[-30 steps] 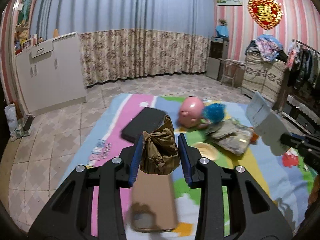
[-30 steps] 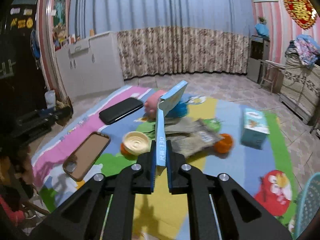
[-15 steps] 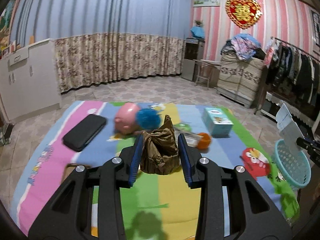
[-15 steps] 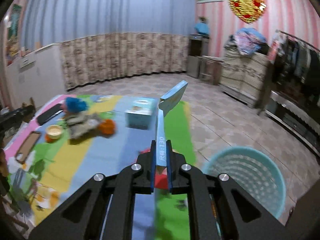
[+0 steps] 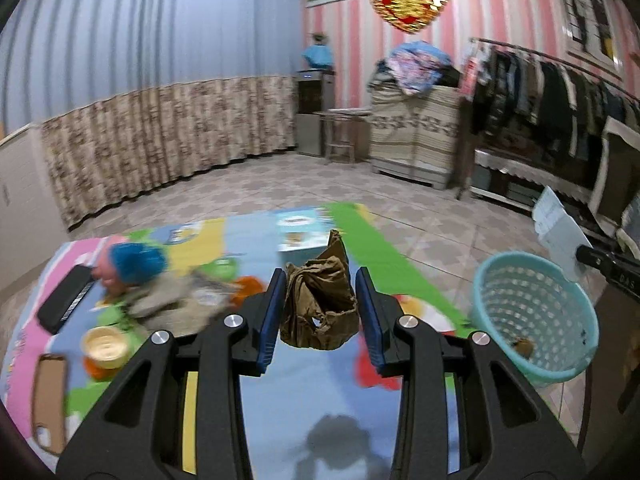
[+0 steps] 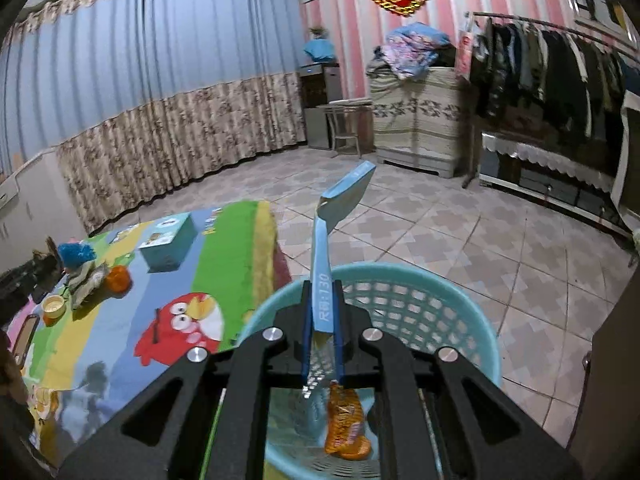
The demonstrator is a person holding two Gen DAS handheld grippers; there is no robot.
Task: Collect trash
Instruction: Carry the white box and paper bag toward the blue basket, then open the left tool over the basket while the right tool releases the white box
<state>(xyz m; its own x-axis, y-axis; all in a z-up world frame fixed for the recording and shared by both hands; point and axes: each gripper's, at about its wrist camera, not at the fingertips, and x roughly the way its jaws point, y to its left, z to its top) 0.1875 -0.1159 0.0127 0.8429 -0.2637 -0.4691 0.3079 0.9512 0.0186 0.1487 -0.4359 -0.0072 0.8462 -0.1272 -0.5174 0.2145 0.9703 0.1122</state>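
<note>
open mouth of the teal basket [image 6: 420, 280] below the right claw [image 6: 321, 334] (orange wrapper [image 6: 346, 424] inside), bare tiles [image 6: 460, 236] beyond

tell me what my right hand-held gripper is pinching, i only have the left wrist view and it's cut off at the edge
Observer: A flattened light blue carton, clamped edge-on in the shut right hand-held gripper.
Operator: is it over the basket yet
Observer: Yes, the turquoise basket lies directly below that gripper.
Operator: anything in there already
Observer: An orange snack wrapper lies on the basket's bottom.
</note>
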